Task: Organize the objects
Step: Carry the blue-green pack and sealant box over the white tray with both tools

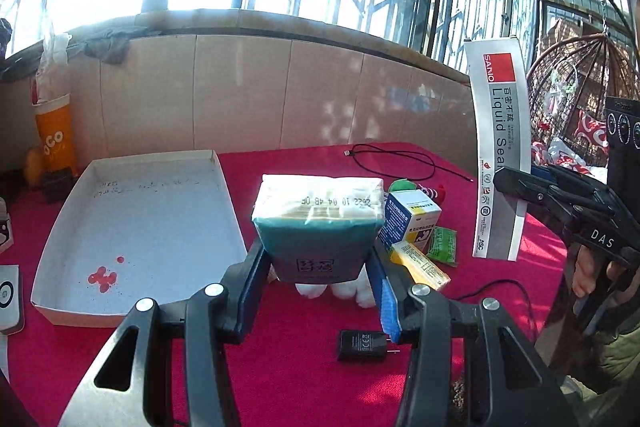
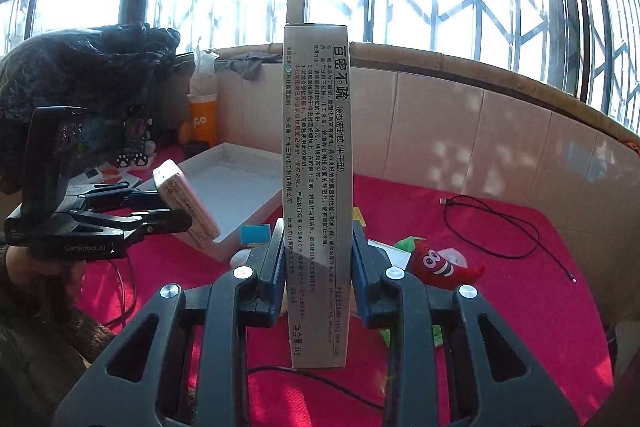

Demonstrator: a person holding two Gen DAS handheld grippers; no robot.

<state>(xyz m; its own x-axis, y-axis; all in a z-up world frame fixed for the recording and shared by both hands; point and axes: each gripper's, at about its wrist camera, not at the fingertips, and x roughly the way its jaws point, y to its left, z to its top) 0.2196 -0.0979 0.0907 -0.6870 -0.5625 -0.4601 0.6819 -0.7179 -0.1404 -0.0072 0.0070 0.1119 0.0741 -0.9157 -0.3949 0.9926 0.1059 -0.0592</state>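
Observation:
My left gripper (image 1: 318, 279) is shut on a teal-and-white tissue pack (image 1: 320, 219), held above the red cloth just right of the white cardboard tray (image 1: 60, 227). The same tissue pack (image 2: 186, 203) shows tilted in the right wrist view, clamped in the left gripper (image 2: 168, 205) near the tray (image 2: 256, 207). My right gripper (image 2: 318, 267) is shut on a tall grey sealant box (image 2: 318, 187), held upright. In the left wrist view that sealant box (image 1: 500, 155) stands at the right, with the right gripper (image 1: 506, 185) clamped on its edge.
On the red cloth lie a blue-yellow medicine box (image 1: 412, 219), a yellow box (image 1: 420, 263), a green packet (image 1: 442, 245), a black charger (image 1: 364, 345), a black cable (image 2: 492, 227) and a red chili toy (image 2: 444, 265). An orange cup (image 1: 54, 139) stands far left. A cardboard wall (image 1: 280, 95) rings the table.

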